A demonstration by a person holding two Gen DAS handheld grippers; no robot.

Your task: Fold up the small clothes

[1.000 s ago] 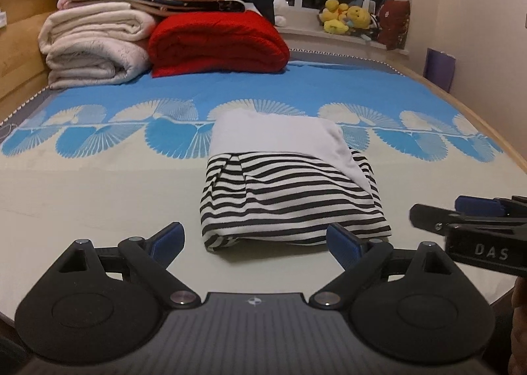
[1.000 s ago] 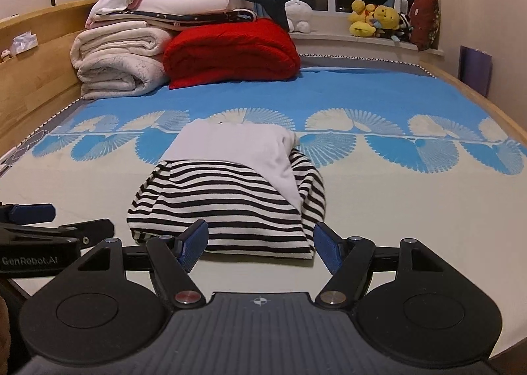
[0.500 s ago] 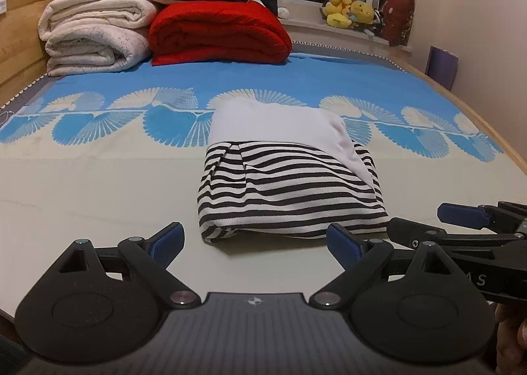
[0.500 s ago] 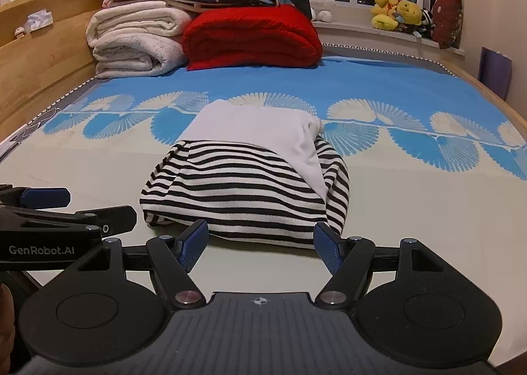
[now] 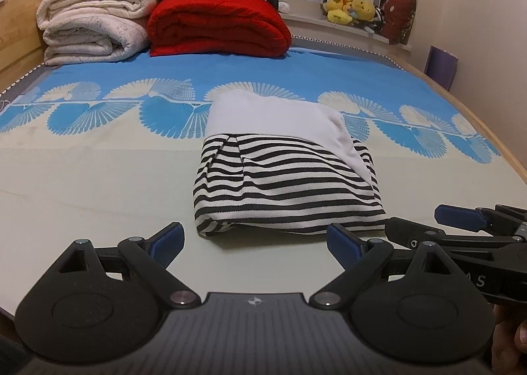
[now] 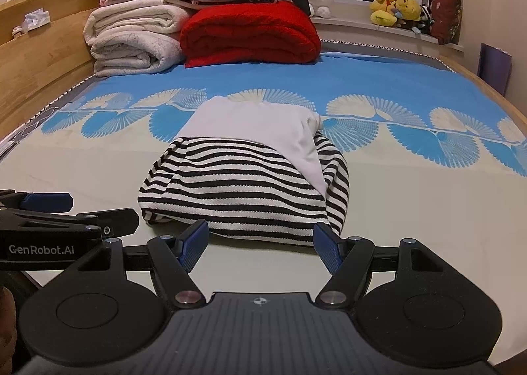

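A small folded garment point(image 5: 286, 184) point(image 6: 243, 190), black-and-white striped with a plain white part folded over its far half, lies flat on the bed. My left gripper point(image 5: 255, 245) stands open just short of the garment's near edge, nothing between its blue pads. My right gripper point(image 6: 260, 246) is open too, its tips close to the near hem without gripping it. Each gripper appears from the side in the other's view: the right gripper point(image 5: 461, 226) at lower right, the left gripper point(image 6: 66, 213) at lower left.
The bed sheet point(image 5: 98, 184) is pale near me and blue-patterned farther off. Folded cream blankets point(image 5: 95, 25) and a red blanket point(image 5: 217, 25) are stacked at the head. A wooden rail point(image 6: 39, 78) runs along the left, and plush toys point(image 6: 395, 9) sit on the windowsill.
Both views have drawn slightly closer to the garment, and each gripper shows a little more in the other's view. The garment lies as before and the jaws stay wide.
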